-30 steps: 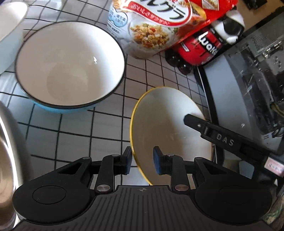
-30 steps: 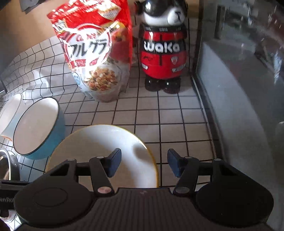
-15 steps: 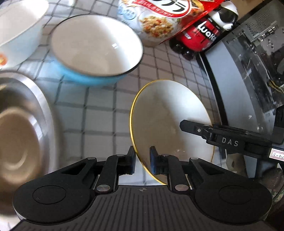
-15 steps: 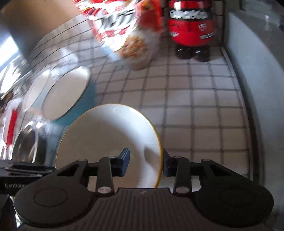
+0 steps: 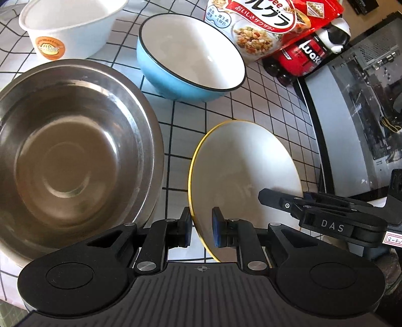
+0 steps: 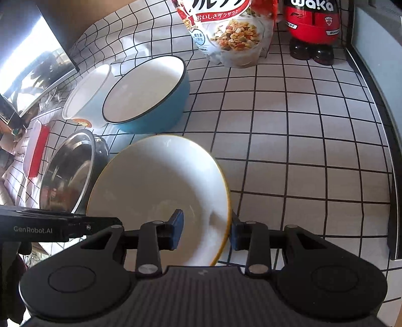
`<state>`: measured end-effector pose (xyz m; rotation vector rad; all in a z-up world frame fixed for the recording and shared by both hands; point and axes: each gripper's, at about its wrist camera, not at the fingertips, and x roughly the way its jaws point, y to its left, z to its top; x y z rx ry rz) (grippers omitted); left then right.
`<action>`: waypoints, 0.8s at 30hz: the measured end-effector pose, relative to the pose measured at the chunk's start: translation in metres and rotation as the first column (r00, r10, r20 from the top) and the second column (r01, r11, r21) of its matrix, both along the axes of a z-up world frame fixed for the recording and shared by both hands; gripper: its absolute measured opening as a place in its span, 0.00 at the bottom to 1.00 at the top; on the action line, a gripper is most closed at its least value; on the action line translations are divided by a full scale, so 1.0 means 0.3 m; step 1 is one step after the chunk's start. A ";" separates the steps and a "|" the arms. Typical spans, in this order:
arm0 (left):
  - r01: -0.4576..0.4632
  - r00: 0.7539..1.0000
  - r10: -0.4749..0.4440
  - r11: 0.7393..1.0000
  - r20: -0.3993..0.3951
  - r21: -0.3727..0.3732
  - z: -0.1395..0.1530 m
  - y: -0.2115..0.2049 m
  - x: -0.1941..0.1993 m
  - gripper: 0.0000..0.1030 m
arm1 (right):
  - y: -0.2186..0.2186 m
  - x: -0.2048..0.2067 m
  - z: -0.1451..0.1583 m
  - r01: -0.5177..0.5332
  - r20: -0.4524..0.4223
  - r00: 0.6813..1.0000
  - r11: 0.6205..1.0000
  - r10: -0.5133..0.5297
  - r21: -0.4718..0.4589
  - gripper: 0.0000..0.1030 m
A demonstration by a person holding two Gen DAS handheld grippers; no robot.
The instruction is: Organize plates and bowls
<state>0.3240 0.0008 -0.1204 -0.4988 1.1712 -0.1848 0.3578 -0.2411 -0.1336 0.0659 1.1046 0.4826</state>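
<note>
A white bowl with a yellow rim is held tilted above the checked cloth. My left gripper is shut on its near-left rim. My right gripper straddles the opposite rim with its jaws narrowed around it; the bowl fills the middle of the right wrist view. A large steel bowl sits just left of it, also in the right wrist view. A blue bowl and a white bowl with an orange sticker stand behind.
A cereal bag and a red panda-shaped bottle stand at the back. A dark glass-fronted case borders the right side. A red-edged container lies far left.
Both grippers carried the yellow-rimmed bowl up and leftward, next to the steel bowl. The right jaws narrowed onto the rim. The steel bowl came fully into the left wrist view.
</note>
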 end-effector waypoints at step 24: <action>-0.120 0.970 0.116 0.993 0.215 0.006 0.281 0.136 0.053 0.27 | -0.049 0.097 0.226 0.082 0.197 0.977 0.997 -0.077 -0.014 0.41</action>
